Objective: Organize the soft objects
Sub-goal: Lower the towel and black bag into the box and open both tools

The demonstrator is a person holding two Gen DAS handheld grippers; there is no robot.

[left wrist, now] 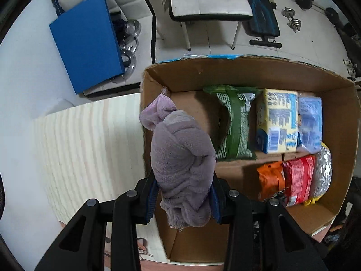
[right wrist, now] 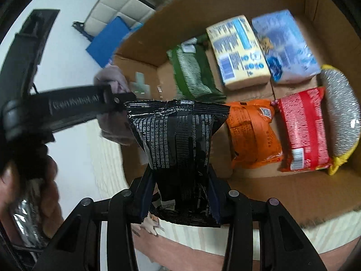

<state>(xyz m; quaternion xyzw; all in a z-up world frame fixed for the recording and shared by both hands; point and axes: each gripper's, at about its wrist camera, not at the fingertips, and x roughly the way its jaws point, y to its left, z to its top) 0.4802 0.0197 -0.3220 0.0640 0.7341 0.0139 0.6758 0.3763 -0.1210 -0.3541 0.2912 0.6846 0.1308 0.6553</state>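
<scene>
Left gripper (left wrist: 183, 194) clamps a lilac fleece cloth (left wrist: 180, 158); right gripper (right wrist: 180, 194) pinches a black foil pouch (right wrist: 178, 144) printed "GB 15979", above the brown cardboard box (left wrist: 343, 117) on the pale wood tabletop (left wrist: 90, 144).

A pale striped table (left wrist: 85, 144) stands near on the left. Beyond it the white tiled floor (left wrist: 214, 36) stretches away, with a blue board (left wrist: 88, 49) on the far left, a white-cushioned chair (left wrist: 209, 2) farther back, and dumbbells (left wrist: 293, 19) far right.
</scene>
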